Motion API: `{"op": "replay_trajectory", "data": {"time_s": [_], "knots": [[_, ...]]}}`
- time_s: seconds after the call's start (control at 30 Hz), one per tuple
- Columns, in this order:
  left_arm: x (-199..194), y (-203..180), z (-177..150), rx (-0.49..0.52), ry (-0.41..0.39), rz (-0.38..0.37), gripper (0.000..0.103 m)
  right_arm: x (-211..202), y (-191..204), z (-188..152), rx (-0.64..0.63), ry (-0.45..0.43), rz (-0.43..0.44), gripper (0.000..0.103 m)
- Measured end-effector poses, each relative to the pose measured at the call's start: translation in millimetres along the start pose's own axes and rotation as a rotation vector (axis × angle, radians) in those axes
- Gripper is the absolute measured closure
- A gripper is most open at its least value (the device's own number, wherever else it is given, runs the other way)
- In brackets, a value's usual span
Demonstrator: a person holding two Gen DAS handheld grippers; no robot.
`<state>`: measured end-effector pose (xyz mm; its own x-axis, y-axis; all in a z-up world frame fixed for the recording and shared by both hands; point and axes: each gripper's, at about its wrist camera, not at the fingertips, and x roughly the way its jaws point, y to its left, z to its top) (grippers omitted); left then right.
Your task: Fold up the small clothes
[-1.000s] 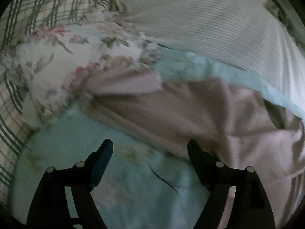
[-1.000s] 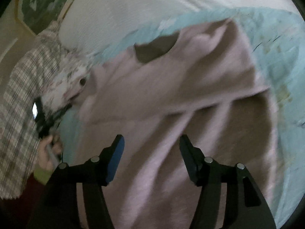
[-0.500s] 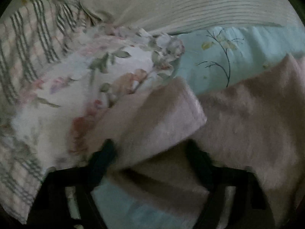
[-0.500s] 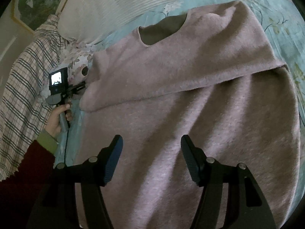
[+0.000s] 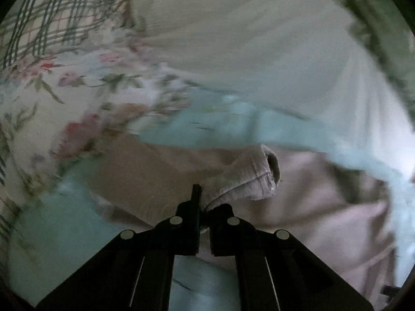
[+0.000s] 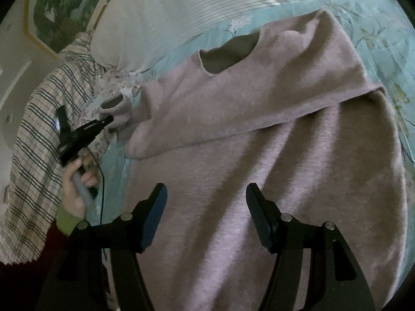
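A pale pink sweater [image 6: 259, 181] lies spread on the turquoise bedsheet [image 6: 376, 23], with one sleeve folded across its chest below the neck opening [image 6: 228, 54]. My left gripper [image 5: 199, 207] is shut on the other sleeve's cuff [image 5: 256, 178], and the cuff's open end sticks up past the fingers. In the right wrist view, that left gripper [image 6: 109, 120] pinches the cuff [image 6: 116, 103] at the sweater's left edge, held by a person's hand [image 6: 75, 181]. My right gripper [image 6: 206, 207] hovers open over the sweater's body, nothing between its fingers.
A white striped pillow [image 6: 168, 18] lies at the head of the bed. A floral cloth [image 5: 64, 98] and a plaid cloth [image 6: 33, 134] are bunched along the left side. A framed picture [image 6: 57, 7] hangs on the wall behind.
The left gripper went from open over the sheet to shut on the sleeve cuff, and it has lifted the cuff. The right gripper has stayed open over the sweater.
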<state>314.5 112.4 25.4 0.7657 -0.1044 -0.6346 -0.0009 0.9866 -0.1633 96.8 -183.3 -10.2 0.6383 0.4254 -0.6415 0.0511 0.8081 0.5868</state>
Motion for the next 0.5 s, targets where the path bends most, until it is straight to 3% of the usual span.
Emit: {"op": "replay_trajectory", "data": {"time_s": [0.2,0.37,0.5], "knots": [[-28,-94,-20,0.031,-0.023,-0.188,0.100,-22,-9,-3,0.023,-0.055,-0.022,0.039],[-16,-172,-44,0.098,0.019,-0.277,0.100,-39,-27,-4,0.070,-0.103,-0.044,0.039],[7,-216,-65,0.135,0.067,-0.299,0.099,-44,-41,-1,0.109,-0.123,-0.061,0.039]]}}
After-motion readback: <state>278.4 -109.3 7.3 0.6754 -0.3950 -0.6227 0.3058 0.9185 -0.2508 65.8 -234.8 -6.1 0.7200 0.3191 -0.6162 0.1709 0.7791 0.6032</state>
